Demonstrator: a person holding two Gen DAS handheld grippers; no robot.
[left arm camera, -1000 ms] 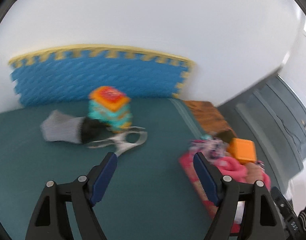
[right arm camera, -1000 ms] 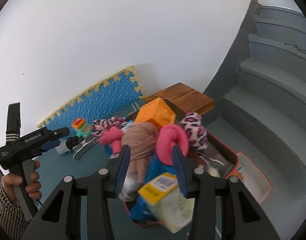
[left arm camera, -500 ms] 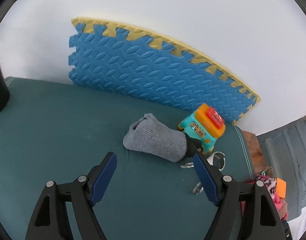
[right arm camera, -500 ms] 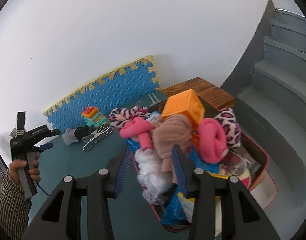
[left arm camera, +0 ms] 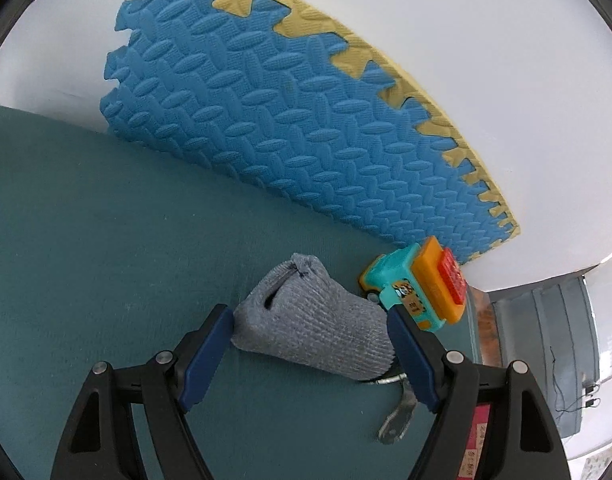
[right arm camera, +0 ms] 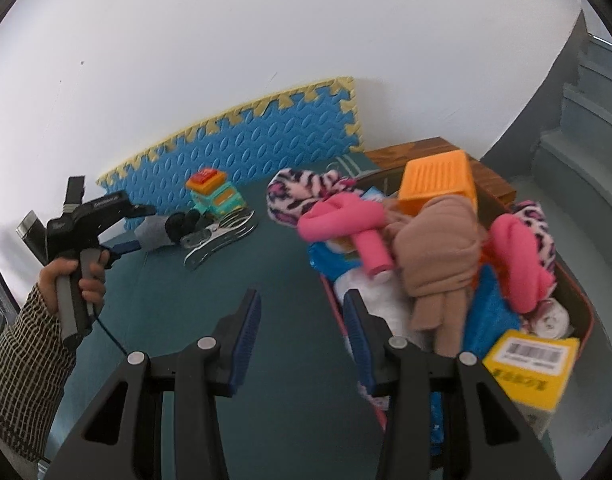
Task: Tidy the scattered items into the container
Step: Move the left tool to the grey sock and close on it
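On yellow box in container: barcode label, text unreadable.

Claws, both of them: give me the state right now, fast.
Left claw: open, fingers on either side of the grey sock, not yet closed on it.
Right claw: open, holding nothing, beside the full container.

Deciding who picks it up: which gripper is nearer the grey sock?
Left. The left gripper straddles the grey sock; the right gripper hovers apart, beside the container.
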